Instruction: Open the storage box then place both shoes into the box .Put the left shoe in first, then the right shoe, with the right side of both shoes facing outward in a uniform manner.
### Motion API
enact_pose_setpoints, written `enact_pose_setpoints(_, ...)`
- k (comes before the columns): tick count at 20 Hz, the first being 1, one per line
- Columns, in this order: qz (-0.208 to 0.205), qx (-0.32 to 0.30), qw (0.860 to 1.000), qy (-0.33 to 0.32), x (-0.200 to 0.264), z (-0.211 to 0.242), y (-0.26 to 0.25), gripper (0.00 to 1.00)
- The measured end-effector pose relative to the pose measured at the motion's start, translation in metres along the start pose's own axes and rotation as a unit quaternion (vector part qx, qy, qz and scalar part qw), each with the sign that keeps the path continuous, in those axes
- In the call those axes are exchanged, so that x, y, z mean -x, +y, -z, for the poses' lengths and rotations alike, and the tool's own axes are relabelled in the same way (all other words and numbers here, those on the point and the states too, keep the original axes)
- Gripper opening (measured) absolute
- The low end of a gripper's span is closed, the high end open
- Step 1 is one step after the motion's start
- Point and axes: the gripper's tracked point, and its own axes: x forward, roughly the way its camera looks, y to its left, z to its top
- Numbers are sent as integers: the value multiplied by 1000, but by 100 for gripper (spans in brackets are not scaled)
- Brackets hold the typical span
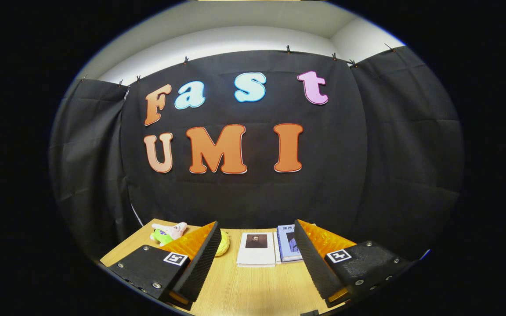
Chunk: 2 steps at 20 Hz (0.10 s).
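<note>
Gripper (255, 223) in my hand hangs over a wooden table (253, 285), its fingers spread wide apart and holding nothing. Just ahead, between the fingers, lie a white book (256, 249) and a blue book (286, 242), side by side. A pink-and-green plush toy (168, 232) rests beyond the left finger, near the black cloth wall (253, 193).
</note>
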Motion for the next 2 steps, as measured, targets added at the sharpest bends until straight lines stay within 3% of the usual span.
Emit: enact_pose_setpoints(2,-2,0,1000,4,-1,3,0,99)
